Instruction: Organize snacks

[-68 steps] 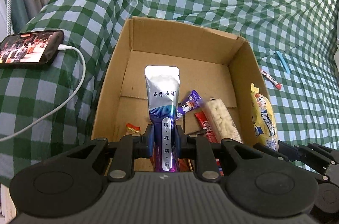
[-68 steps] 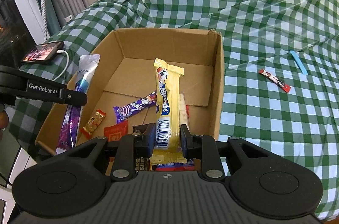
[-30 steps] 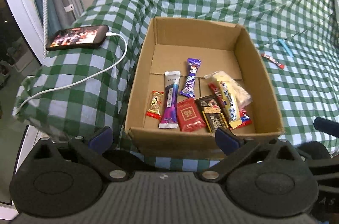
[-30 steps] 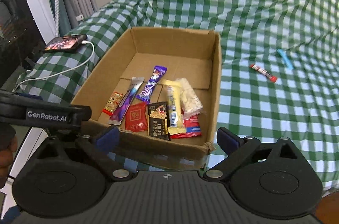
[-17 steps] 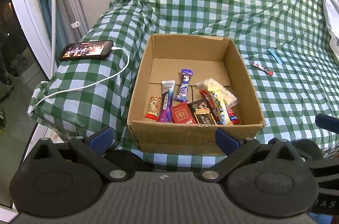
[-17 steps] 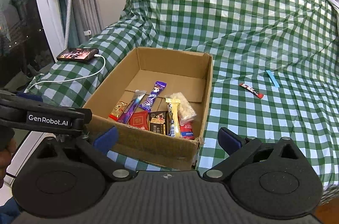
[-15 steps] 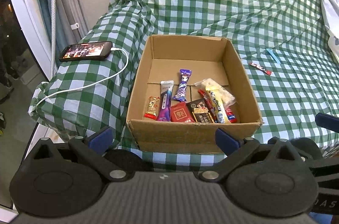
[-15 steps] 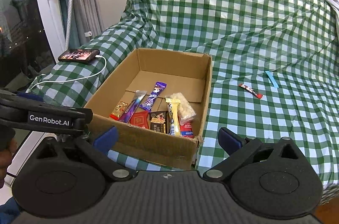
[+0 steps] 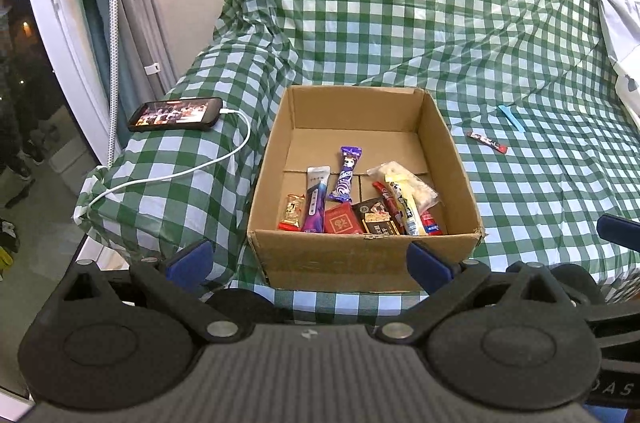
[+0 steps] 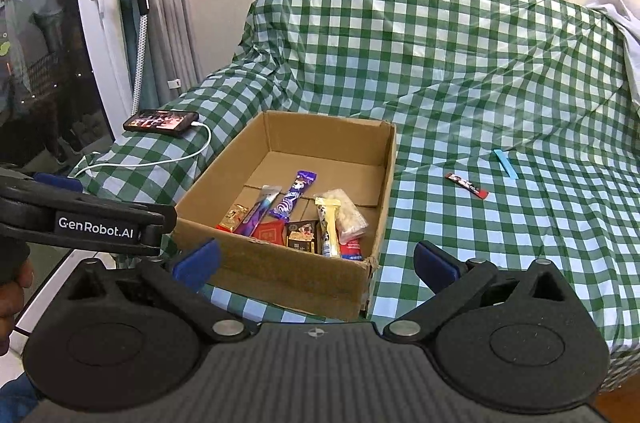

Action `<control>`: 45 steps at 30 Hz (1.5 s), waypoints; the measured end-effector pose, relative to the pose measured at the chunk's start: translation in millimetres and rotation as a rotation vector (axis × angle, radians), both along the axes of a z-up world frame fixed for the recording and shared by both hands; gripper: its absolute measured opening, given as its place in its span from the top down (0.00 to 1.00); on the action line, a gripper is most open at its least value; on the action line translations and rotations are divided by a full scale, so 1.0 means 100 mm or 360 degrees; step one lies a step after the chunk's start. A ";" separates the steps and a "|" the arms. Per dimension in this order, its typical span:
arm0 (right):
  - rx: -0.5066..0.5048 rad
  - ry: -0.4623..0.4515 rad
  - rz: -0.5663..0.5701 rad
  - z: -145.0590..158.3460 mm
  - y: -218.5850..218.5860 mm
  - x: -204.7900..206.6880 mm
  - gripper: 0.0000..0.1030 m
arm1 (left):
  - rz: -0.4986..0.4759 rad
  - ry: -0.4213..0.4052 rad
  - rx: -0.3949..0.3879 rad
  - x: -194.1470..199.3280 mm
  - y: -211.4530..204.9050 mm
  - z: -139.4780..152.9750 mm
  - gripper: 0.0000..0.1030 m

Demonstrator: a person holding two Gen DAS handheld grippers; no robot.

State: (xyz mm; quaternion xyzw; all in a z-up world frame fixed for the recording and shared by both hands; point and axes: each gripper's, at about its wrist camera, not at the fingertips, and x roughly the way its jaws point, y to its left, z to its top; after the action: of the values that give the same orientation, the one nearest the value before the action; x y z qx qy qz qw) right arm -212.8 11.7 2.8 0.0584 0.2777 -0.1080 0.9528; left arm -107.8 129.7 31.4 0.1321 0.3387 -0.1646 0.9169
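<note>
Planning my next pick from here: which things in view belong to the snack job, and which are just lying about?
Job:
box
snacks in the box
red stick snack on the cloth, outside the box
left gripper, open
right gripper, open

Lying about:
phone
cable
blue strip
checked cloth

Snacks [image 9: 362, 201] lie in cardboard box [image 9: 456, 159] on checked cloth [image 9: 400, 35].

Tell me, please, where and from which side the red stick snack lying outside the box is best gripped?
Grip the red stick snack at its middle, fingers closing across the narrow width, coming from above. It lies flat and alone on the checked cloth, right of the box, angled, so turn the right gripper to match.
</note>
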 end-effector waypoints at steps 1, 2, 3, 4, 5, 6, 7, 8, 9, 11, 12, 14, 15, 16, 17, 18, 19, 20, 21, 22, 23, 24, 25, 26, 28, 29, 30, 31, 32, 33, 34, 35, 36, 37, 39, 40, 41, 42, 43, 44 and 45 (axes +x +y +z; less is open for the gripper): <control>-0.0001 -0.0003 -0.0002 0.00 0.00 -0.01 0.01 | -0.0001 -0.0004 0.0000 0.00 0.00 0.01 0.00; -0.0001 -0.0006 -0.0007 0.01 0.02 -0.01 0.01 | -0.0002 -0.0008 0.0000 -0.01 0.00 0.01 0.00; -0.0001 -0.0009 -0.0009 0.01 0.02 -0.02 0.01 | -0.0003 -0.0011 0.0001 -0.02 0.00 0.02 0.00; -0.0001 -0.0011 -0.0010 0.01 0.02 -0.03 0.01 | -0.0005 -0.0013 0.0002 -0.02 0.01 0.02 0.00; -0.0001 -0.0011 -0.0008 0.01 0.01 -0.03 0.01 | -0.0007 -0.0015 0.0002 -0.03 0.01 0.02 0.00; 0.0000 -0.0012 -0.0008 0.01 0.01 -0.03 0.01 | -0.0008 -0.0015 0.0003 -0.03 0.01 0.02 0.00; 0.0000 -0.0011 -0.0006 0.01 0.00 -0.03 0.01 | -0.0007 -0.0014 0.0003 -0.03 0.01 0.02 0.00; 0.0003 -0.0010 -0.0007 0.01 0.00 -0.03 0.01 | -0.0006 -0.0014 0.0004 -0.03 0.01 0.02 0.00; 0.0003 -0.0009 -0.0004 0.01 -0.01 -0.04 0.01 | -0.0006 -0.0015 0.0003 -0.03 0.01 0.02 0.00; 0.0006 -0.0007 -0.0007 0.01 -0.03 -0.04 0.01 | -0.0006 -0.0014 0.0003 -0.03 0.01 0.02 0.00; 0.0008 -0.0006 -0.0007 0.02 -0.03 -0.04 0.01 | -0.0006 -0.0014 0.0004 -0.03 0.01 0.02 0.00; 0.0008 -0.0006 -0.0006 0.01 -0.04 -0.04 0.01 | -0.0007 -0.0014 0.0005 -0.03 0.01 0.02 0.00; 0.0008 -0.0004 -0.0005 0.02 -0.04 -0.05 0.01 | -0.0007 -0.0012 0.0006 -0.03 0.01 0.02 0.00; 0.0008 -0.0006 -0.0005 0.01 -0.04 -0.04 0.01 | -0.0008 -0.0010 0.0009 -0.02 0.01 0.01 0.00; 0.0009 -0.0004 -0.0006 0.01 -0.04 -0.05 0.01 | -0.0008 -0.0008 0.0012 -0.02 0.01 0.01 0.00; 0.0011 0.0000 -0.0006 0.01 -0.04 -0.05 0.01 | -0.0007 -0.0006 0.0015 -0.01 0.01 0.01 0.00; 0.0013 0.0002 -0.0008 0.00 -0.04 -0.04 0.01 | -0.0007 -0.0004 0.0017 0.00 0.01 0.00 0.00; 0.0016 0.0004 -0.0010 -0.01 -0.04 -0.03 0.01 | -0.0007 -0.0003 0.0019 0.00 0.01 0.00 0.00; 0.0019 0.0006 -0.0011 -0.01 -0.04 -0.03 0.01 | -0.0007 -0.0002 0.0020 0.01 0.01 0.00 0.00; 0.0021 0.0009 -0.0011 -0.01 -0.04 -0.04 0.01 | -0.0007 -0.0001 0.0023 0.01 0.01 0.00 0.00; 0.0023 0.0012 -0.0012 -0.02 -0.04 -0.02 0.01 | -0.0008 0.0001 0.0027 0.02 0.00 -0.01 0.00; 0.0026 0.0014 -0.0012 -0.03 -0.04 -0.02 0.01 | -0.0009 0.0003 0.0030 0.03 -0.01 -0.01 0.00; 0.0028 0.0017 -0.0013 -0.04 -0.04 -0.01 0.01 | -0.0010 0.0006 0.0035 0.03 -0.01 -0.02 0.00; 0.0031 0.0019 -0.0013 -0.04 -0.05 0.00 0.01 | -0.0012 0.0008 0.0039 0.05 -0.02 -0.03 0.00; 0.0038 0.0023 -0.0013 -0.05 -0.06 0.01 0.01 | -0.0015 0.0014 0.0050 0.06 -0.04 -0.04 0.00; 0.0042 0.0026 -0.0015 -0.06 -0.06 0.01 0.01 | -0.0016 0.0016 0.0055 0.07 -0.05 -0.04 0.00; 0.0047 0.0029 -0.0016 -0.07 -0.07 0.02 0.01 | -0.0018 0.0018 0.0062 0.07 -0.06 -0.05 0.00; 0.0053 0.0033 -0.0019 -0.07 -0.07 0.03 0.01 | -0.0019 0.0019 0.0068 0.08 -0.07 -0.06 0.00; 0.0059 0.0036 -0.0022 -0.08 -0.09 0.04 0.01 | -0.0021 0.0019 0.0074 0.08 -0.09 -0.06 0.00; 0.0066 0.0039 -0.0025 -0.09 -0.10 0.04 0.01 | -0.0022 0.0020 0.0081 0.09 -0.10 -0.07 0.00; 0.0073 0.0042 -0.0028 -0.10 -0.11 0.05 0.01 | -0.0024 0.0021 0.0088 0.10 -0.11 -0.07 0.00; 0.0080 0.0045 -0.0030 -0.10 -0.13 0.06 0.01 | -0.0025 0.0023 0.0096 0.10 -0.13 -0.08 0.00; 0.0088 0.0049 -0.0033 -0.11 -0.14 0.07 0.01 | -0.0027 0.0025 0.0103 0.11 -0.14 -0.09 0.00; 0.0096 0.0052 -0.0037 -0.12 -0.15 0.08 0.01 | -0.0028 0.0027 0.0110 0.12 -0.16 -0.09 0.00; 0.0112 0.0059 -0.0042 -0.15 -0.18 0.10 0.01 | -0.0033 0.0031 0.0127 0.14 -0.19 -0.11 0.00; 0.0120 0.0062 -0.0045 -0.16 -0.20 0.10 0.01 | -0.0035 0.0033 0.0136 0.15 -0.21 -0.11 0.00; 0.0128 0.0064 -0.0049 -0.17 -0.22 0.11 0.01 | -0.0037 0.0035 0.0144 0.16 -0.23 -0.12 0.00; 0.0137 0.0066 -0.0053 -0.18 -0.24 0.12 0.01 | -0.0039 0.0039 0.0151 0.17 -0.26 -0.12 0.00; 0.0143 0.0065 -0.0060 -0.19 -0.26 0.13 0.01 | -0.0042 0.0041 0.0156 0.19 -0.28 -0.12 0.00; 0.0146 0.0060 -0.0070 -0.20 -0.29 0.13 0.01 | -0.0046 0.0041 0.0158 0.20 -0.31 -0.12 0.00; 0.0146 0.0050 -0.0085 -0.20 -0.32 0.13 0.01 | -0.0052 0.0042 0.0158 0.22 -0.35 -0.11 0.00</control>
State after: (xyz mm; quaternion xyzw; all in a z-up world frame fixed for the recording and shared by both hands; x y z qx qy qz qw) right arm -199.7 -20.5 -17.3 0.1078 0.2956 -0.1214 0.9414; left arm -86.2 94.5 20.3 0.1808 0.3563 -0.1641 0.9019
